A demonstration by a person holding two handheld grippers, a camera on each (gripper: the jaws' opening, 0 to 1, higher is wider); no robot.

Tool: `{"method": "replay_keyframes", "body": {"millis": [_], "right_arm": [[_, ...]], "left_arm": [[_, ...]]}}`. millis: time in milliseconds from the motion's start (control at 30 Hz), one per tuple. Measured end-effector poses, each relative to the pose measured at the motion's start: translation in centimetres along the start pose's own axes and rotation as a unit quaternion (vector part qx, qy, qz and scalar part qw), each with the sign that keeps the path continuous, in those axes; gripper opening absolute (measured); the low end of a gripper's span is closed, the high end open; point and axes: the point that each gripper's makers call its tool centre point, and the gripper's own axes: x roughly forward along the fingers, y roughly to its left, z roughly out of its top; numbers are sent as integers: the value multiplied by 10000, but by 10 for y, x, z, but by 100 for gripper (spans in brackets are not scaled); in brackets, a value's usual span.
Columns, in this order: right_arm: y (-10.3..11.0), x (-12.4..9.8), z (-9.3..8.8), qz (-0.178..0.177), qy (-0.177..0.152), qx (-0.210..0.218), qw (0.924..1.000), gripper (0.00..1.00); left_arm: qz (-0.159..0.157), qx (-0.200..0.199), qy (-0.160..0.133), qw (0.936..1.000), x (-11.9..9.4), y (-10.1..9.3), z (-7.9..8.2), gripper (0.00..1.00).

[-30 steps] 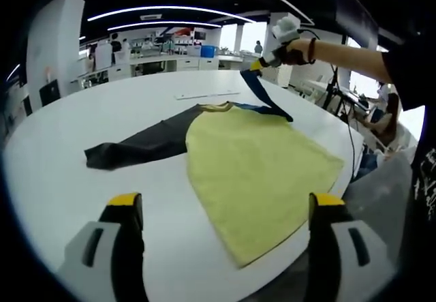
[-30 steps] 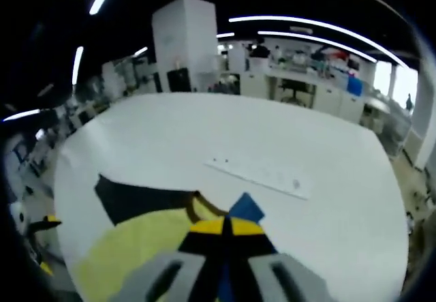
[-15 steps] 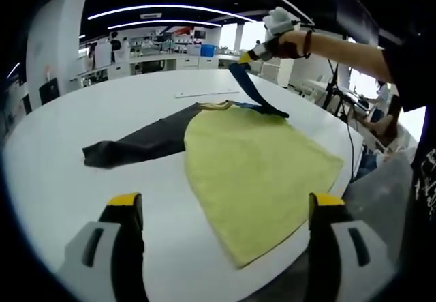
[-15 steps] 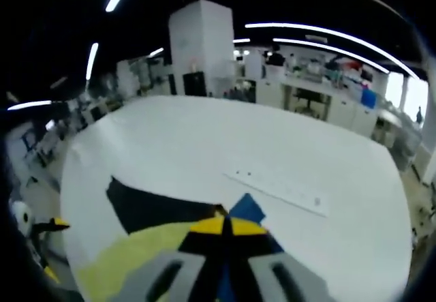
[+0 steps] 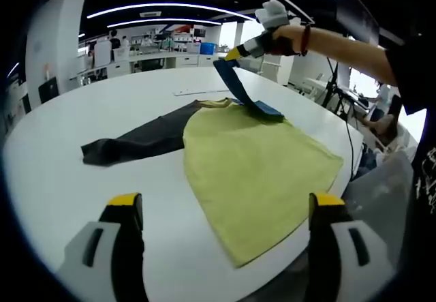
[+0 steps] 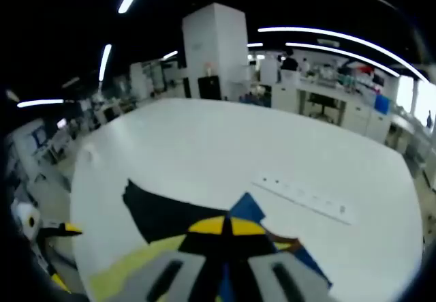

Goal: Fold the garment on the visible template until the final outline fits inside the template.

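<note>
Open lab, curved ceiling lights [image 5: 167, 7], white counters [image 5: 167, 62].

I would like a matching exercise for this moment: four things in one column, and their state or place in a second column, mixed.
1. blue sleeve
2. black sleeve
3. left gripper
4. white strip

a. lies flat, spread to the side
b. lifted in the right gripper
c. jaws apart, holding nothing
d. on the table beyond the garment

Pairs: 1-b, 2-a, 3-c, 4-d

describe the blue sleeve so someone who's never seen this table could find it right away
On the big white table lies a garment with a yellow-green body. At its far edge, near the collar, the blue sleeve rises off the cloth, pinched in the right tool. The black sleeve lies flat; this one is lifted.
</note>
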Motion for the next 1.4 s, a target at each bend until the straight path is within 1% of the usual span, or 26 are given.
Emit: {"method": "replay_keyframes", "body": {"millis": [167,300,367,433,533,700,933,1100,1233,1333,1400], "right_arm": [[17,6,-6,160,47,-59,9998,0],[34,9,-11,343,44,-115,9993,0],[37,12,-12,424,46,-140,9990,0],[50,13,-10,536,5,-198,9984,0],[60,15,-11,611,11,-285,9977,0],[67,23,-16,637,57,-404,9971,0],[79,35,-43,649,337,-629,9953,0],[82,46,-56,628,447,-673,9947,0],[88,52,-64,637,488,-569,9952,0],[91,61,-70,634,512,-483,9955,0],[96,61,-72,648,521,-428,9956,0]], "left_arm": [[22,-28,10,10000,0,3,-1,99],[9,-26,30,10000,0,2,-3,99],[4,-23,36,10000,1,1,-3,99],[-4,-32,46,10000,1,1,-3,99],[-5,-38,54,10000,2,1,-5,99],[0,-49,66,10000,4,2,-6,99],[0,-62,110,9999,3,2,-9,99],[-8,-75,137,9999,5,0,-11,99],[-27,-78,147,9999,5,-2,-12,99],[-21,-78,149,9999,5,-2,-13,99],[-17,-81,159,9998,5,-2,-13,99]]}}
